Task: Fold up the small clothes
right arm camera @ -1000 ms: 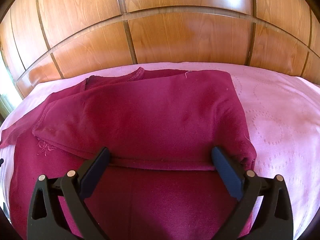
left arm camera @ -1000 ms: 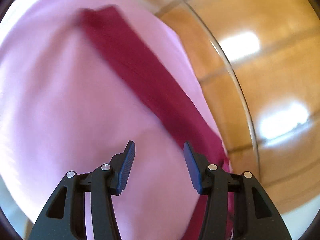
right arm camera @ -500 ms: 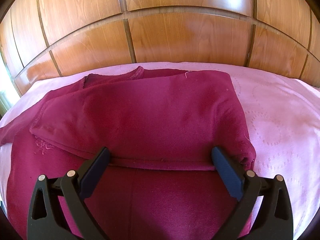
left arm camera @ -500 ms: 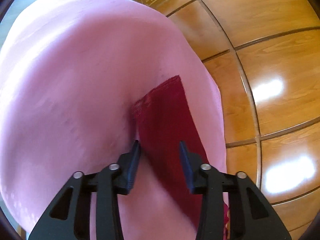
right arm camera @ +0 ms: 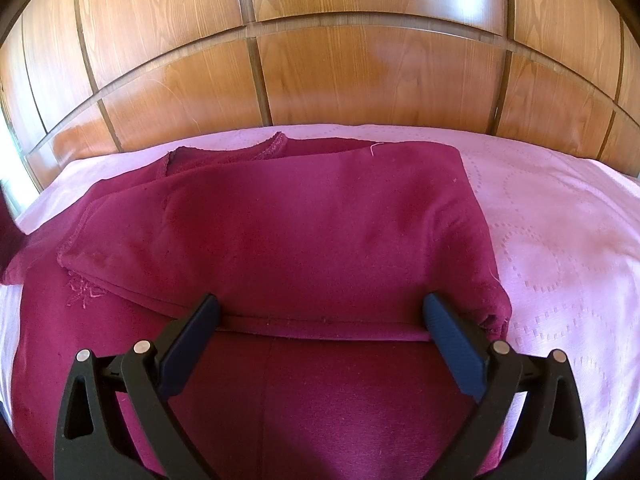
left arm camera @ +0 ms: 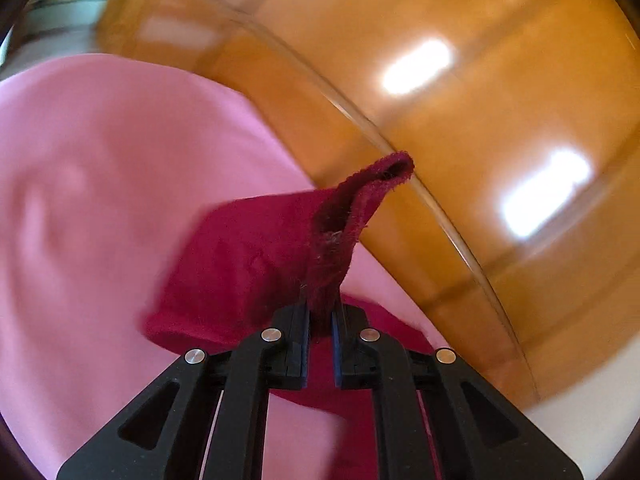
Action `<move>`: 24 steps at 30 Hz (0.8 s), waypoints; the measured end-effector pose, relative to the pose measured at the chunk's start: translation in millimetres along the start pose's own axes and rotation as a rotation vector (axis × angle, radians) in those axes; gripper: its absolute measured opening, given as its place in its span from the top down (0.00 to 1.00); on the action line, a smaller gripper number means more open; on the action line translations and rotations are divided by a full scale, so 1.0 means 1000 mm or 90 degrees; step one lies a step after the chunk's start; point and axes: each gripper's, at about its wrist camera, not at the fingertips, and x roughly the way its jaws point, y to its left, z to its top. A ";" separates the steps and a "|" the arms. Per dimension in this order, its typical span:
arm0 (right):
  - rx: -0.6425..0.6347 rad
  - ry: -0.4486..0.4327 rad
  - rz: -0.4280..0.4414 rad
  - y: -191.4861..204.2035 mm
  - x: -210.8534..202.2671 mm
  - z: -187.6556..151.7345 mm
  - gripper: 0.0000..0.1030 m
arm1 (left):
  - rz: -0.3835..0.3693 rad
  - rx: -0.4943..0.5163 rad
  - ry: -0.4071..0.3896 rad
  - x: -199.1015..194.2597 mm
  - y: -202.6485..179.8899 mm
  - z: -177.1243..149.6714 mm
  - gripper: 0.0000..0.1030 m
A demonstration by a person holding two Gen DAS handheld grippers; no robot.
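— Left gripper (left arm camera: 320, 322)?
— Clamped on a sleeve end (left arm camera: 340, 240) of the maroon garment (right arm camera: 300, 240); jaws nearly together, cloth pinched between them. Cuff standing up past the fingertips, opening visible at the top.
— Lifted?
— Raised off the pink bedsheet (left arm camera: 100, 160), with the sleeve trailing down and back underneath. Blurred to the left, so edges there hard to tell.
— Right gripper (right arm camera: 320, 322)?
— Spread wide, holding nothing. Fingers (right arm camera: 190, 332) poised either side of a folded edge, low over the garment; touching or not, cannot tell.
— Position of the garment?
— Flat on the bedsheet, near the wooden headboard (right arm camera: 340, 80). Right side folded inward over the body, hem running across between the fingers. Neckline at the far end, toward the headboard. Small embroidered motif (right arm camera: 82, 288) showing at the left, partly under the fold.
— Surroundings?
— Sheet bare to the right, patterned with dotted circles.
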 end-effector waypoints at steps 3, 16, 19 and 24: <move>0.002 -0.001 0.001 0.000 0.000 0.000 0.02 | -0.047 0.052 0.052 0.029 -0.047 -0.035 0.93; 0.012 0.000 0.007 -0.002 -0.005 0.005 0.03 | -0.057 0.211 0.196 0.086 -0.127 -0.135 0.60; 0.033 -0.012 0.063 0.010 -0.019 0.015 0.19 | -0.025 0.228 0.157 0.071 -0.120 -0.135 0.60; 0.018 0.015 0.230 0.070 -0.022 0.033 0.31 | 0.084 0.206 0.113 0.058 -0.090 -0.136 0.60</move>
